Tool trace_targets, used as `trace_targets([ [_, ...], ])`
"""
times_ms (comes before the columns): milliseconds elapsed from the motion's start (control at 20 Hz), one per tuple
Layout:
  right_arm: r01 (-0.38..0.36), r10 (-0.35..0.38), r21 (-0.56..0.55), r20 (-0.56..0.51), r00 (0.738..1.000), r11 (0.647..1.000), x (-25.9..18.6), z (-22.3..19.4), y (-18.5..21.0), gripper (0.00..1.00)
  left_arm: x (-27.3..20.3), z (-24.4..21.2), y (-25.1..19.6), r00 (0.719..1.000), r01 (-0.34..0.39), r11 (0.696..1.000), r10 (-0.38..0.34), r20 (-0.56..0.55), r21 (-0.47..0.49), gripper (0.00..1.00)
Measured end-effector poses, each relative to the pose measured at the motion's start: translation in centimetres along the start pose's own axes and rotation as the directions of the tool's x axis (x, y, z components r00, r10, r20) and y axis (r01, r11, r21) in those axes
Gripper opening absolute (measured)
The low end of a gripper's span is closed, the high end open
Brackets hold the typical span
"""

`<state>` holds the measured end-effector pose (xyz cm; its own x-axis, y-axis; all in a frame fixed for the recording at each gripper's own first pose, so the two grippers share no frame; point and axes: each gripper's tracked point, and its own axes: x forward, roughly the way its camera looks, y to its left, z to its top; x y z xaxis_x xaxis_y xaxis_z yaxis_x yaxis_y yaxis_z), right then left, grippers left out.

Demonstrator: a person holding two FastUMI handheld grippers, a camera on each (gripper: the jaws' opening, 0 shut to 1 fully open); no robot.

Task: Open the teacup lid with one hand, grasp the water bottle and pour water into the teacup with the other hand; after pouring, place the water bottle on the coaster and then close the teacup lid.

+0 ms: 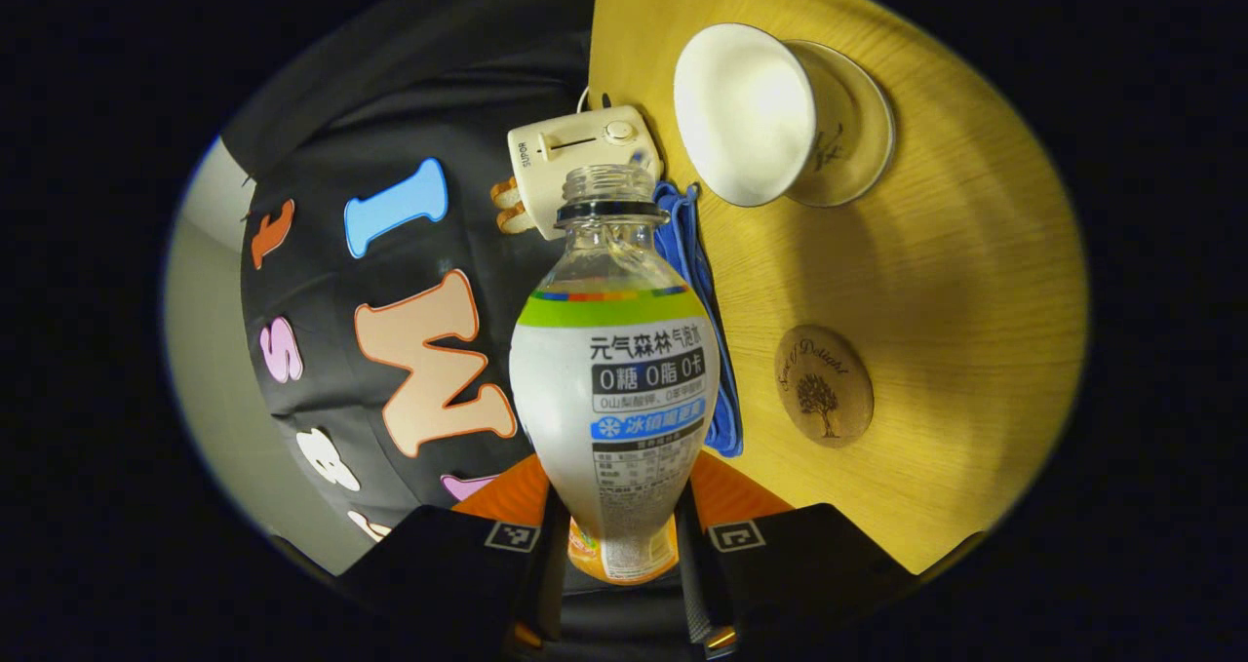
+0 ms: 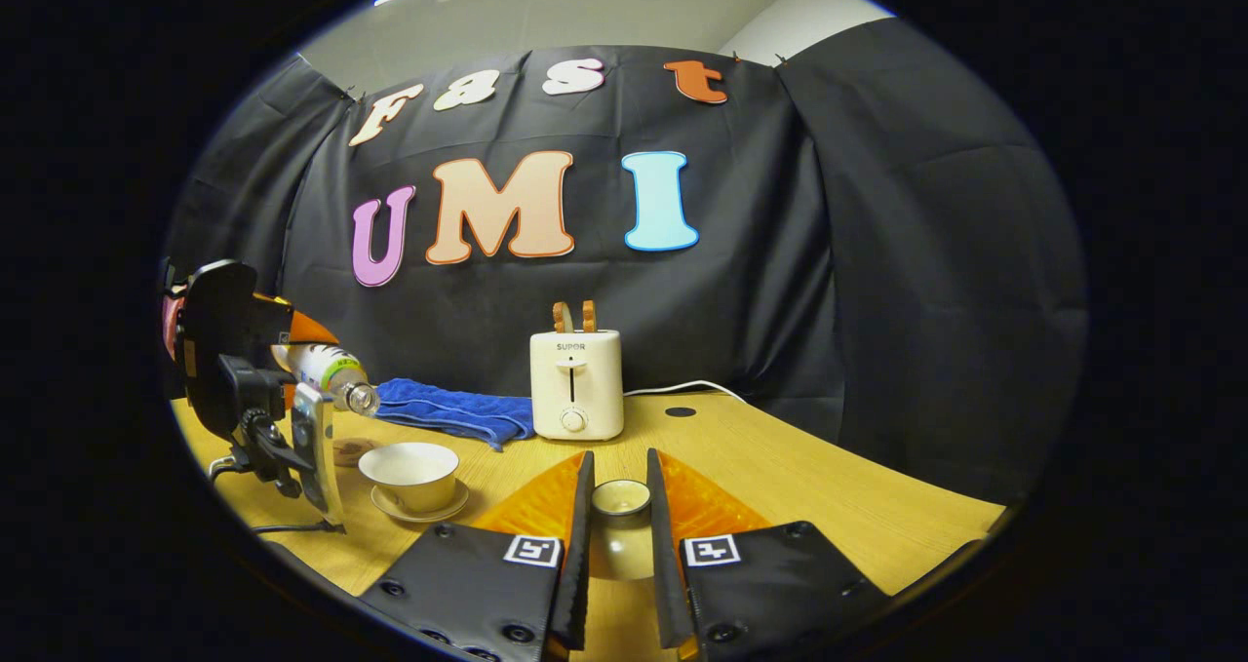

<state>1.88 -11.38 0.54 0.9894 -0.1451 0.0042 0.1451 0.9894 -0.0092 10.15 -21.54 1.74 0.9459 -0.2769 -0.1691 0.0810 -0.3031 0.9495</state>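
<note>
My left gripper [image 1: 621, 506] is shut on the lower body of an uncapped plastic water bottle [image 1: 614, 379] with a white and green label. The bottle is tipped over. In the right gripper view the bottle [image 2: 330, 369] leans with its mouth down, just above and left of the white teacup [image 2: 409, 472]. No stream of water shows. The teacup [image 1: 746, 111] stands open on its saucer [image 1: 863, 126]. A round wooden coaster [image 1: 824, 386] lies on the table beside it. My right gripper [image 2: 619, 467] is shut on the small round teacup lid [image 2: 621, 506], held off to the cup's right.
A cream toaster [image 2: 575, 384] with toast in its slots stands at the back of the yellow wooden table [image 2: 780, 467]. A blue towel [image 2: 448, 413] lies to its left, behind the cup. A white cord [image 2: 682, 386] runs off behind the toaster.
</note>
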Motion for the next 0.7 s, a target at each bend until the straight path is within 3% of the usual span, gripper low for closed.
trace_targets([
  [300, 0.001, -0.001, 0.000, 0.001, 1.000, 1.000, 0.1, -0.1, 0.0, 0.31, 0.0, 0.2, 0.5, 1.000, -0.010, 0.996, 0.009, 0.004, 0.087, 0.47],
  [700, 0.001, -0.001, 0.000, 0.001, 1.000, 1.000, 0.1, -0.1, 0.0, 0.31, -0.4, 0.9, 2.2, 0.997, -0.072, 0.956, 0.068, 0.024, 0.284, 0.47],
])
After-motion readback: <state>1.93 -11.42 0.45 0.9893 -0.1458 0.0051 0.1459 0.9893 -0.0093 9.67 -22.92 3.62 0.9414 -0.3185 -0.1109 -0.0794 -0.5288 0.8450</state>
